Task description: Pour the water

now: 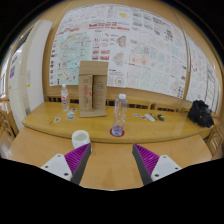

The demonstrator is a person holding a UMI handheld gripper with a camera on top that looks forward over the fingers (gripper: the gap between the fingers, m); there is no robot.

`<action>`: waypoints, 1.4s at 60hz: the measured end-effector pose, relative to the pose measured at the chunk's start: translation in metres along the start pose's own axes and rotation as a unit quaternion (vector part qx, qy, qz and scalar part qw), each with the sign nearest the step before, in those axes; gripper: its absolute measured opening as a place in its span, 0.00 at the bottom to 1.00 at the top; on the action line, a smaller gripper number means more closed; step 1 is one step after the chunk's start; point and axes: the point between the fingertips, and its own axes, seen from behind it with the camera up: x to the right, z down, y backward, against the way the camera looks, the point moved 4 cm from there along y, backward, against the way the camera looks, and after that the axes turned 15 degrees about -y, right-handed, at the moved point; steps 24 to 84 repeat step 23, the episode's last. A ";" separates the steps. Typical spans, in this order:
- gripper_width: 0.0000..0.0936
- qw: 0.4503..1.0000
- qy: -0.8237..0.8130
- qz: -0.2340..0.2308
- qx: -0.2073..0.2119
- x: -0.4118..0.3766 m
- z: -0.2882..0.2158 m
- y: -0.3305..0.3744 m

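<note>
A clear plastic water bottle (120, 112) with a purple base stands upright on the wooden table (110, 160), straight beyond my fingers. Left of it and a bit nearer sits a small white cup (80, 139). A second clear bottle (66, 100) stands farther back at the left, beside a cardboard box (92, 90). My gripper (111, 160) hovers over the near part of the table, open, with nothing between its purple pads (78, 158). Both bottles and the cup lie well ahead of the fingertips.
A wall covered with printed posters (120, 45) rises behind the table. A black bag (201, 113) rests at the far right end, and small items (150, 118) lie right of the near bottle. Bare wood stretches between the fingers and the cup.
</note>
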 end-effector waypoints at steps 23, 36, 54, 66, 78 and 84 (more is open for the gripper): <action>0.91 1.000 -0.006 0.001 -0.003 -0.027 0.028 0.107; 0.91 1.000 -0.006 0.001 -0.003 -0.027 0.028 0.107; 0.91 1.000 -0.006 0.001 -0.003 -0.027 0.028 0.107; 0.91 1.000 -0.006 0.001 -0.003 -0.027 0.028 0.107; 0.91 1.000 -0.006 0.001 -0.003 -0.027 0.028 0.107; 0.91 1.000 -0.006 0.001 -0.003 -0.027 0.028 0.107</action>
